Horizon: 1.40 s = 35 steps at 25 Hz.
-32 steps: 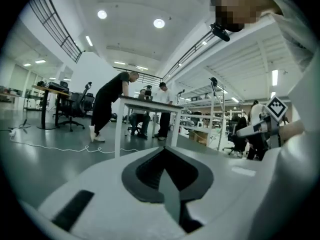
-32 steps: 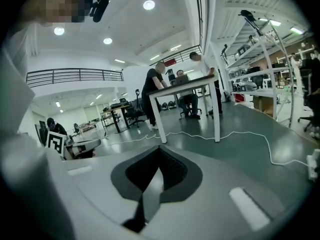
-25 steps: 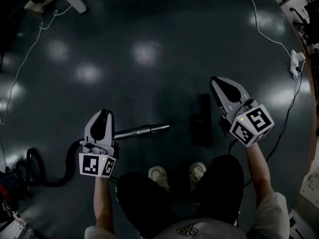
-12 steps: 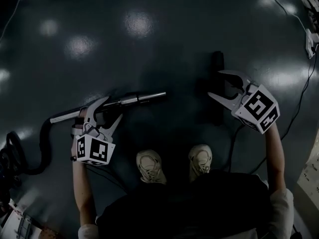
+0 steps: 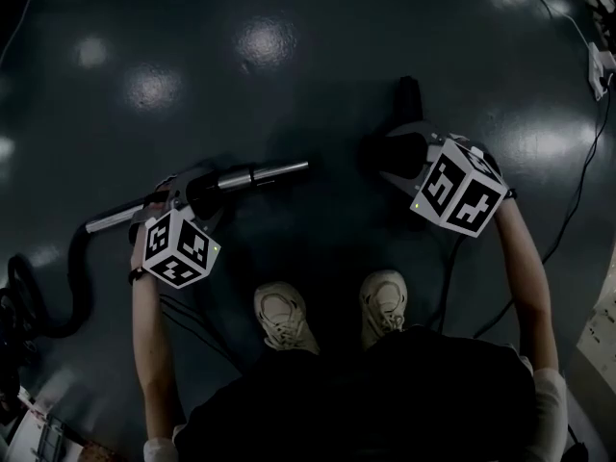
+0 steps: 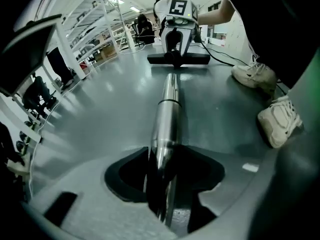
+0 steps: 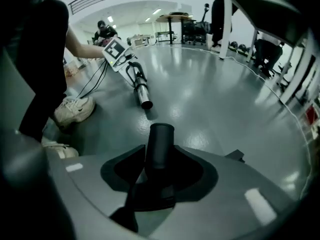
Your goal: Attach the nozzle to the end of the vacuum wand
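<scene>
Left gripper view: left gripper (image 6: 165, 184) jaws are closing onto the steel vacuum wand (image 6: 167, 114), which lies on the floor (image 6: 100, 124). Right gripper (image 7: 159, 176) jaws are closing onto the neck of the black nozzle (image 7: 160, 141), near the wand's open end and not yet joined.

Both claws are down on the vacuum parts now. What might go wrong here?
The left gripper is closing its jaws on the smooth round wand, which could roll or slip. The right gripper is closing its jaws on the nozzle by its neck, so the wide head may swing. Cables trail by the shoes and could snag.
</scene>
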### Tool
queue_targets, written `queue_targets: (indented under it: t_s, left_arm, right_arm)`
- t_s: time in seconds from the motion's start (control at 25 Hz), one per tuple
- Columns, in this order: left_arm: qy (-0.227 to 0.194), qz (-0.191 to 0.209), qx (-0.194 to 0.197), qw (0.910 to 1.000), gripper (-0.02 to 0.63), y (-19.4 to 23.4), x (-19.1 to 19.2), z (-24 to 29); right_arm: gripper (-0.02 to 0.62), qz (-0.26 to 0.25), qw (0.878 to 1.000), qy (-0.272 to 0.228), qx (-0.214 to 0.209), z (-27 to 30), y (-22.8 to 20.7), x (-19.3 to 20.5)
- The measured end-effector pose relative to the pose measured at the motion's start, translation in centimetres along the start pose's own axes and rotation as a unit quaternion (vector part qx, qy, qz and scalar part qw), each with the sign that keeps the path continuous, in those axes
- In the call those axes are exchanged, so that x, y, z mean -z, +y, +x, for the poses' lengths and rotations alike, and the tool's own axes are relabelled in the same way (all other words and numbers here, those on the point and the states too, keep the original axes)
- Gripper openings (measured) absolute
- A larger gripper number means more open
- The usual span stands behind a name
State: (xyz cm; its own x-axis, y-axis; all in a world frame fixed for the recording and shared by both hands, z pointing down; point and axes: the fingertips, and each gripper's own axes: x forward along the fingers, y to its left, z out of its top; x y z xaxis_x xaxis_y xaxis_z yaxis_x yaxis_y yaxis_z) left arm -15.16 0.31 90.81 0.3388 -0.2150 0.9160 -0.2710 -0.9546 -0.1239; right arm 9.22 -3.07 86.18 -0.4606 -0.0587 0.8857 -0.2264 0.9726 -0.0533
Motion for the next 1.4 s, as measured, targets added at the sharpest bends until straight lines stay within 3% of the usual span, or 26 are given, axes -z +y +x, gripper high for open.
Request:
queue_targets:
  t_s: [0.2, 0.4, 0.88, 1.2, 1.4]
  left_arm:
    - [-0.014, 0.014, 0.011, 0.9997, 0.193, -0.1, -0.2, 0.0]
    - [-0.036, 0.015, 0.015, 0.9991, 0.192, 0.1, -1.4, -2.0]
    - [-0.058, 0.018, 0.025, 0.9978, 0.19, 0.3, -2.6, -3.0]
    - [-0.069, 0.011, 0.027, 0.9972, 0.192, 0.4, -3.0, -3.6]
    - [-0.071, 0.01, 0.028, 0.9971, 0.192, 0.5, -3.0, -3.7]
  right_arm:
    - [0.181, -0.128, 0.991, 0.038, 0.013, 2.0, 1.9, -1.3]
    - [0.179, -0.164, 0.986, 0.017, 0.003, 2.9, 2.6, -4.4]
    - [0.167, -0.166, 0.985, -0.041, -0.016, 2.0, 3.2, -7.5]
    - [0.166, -0.179, 0.984, -0.02, -0.003, 1.2, 3.1, -8.0]
    - [0.166, -0.178, 0.983, 0.031, 0.026, 1.2, 3.0, -8.0]
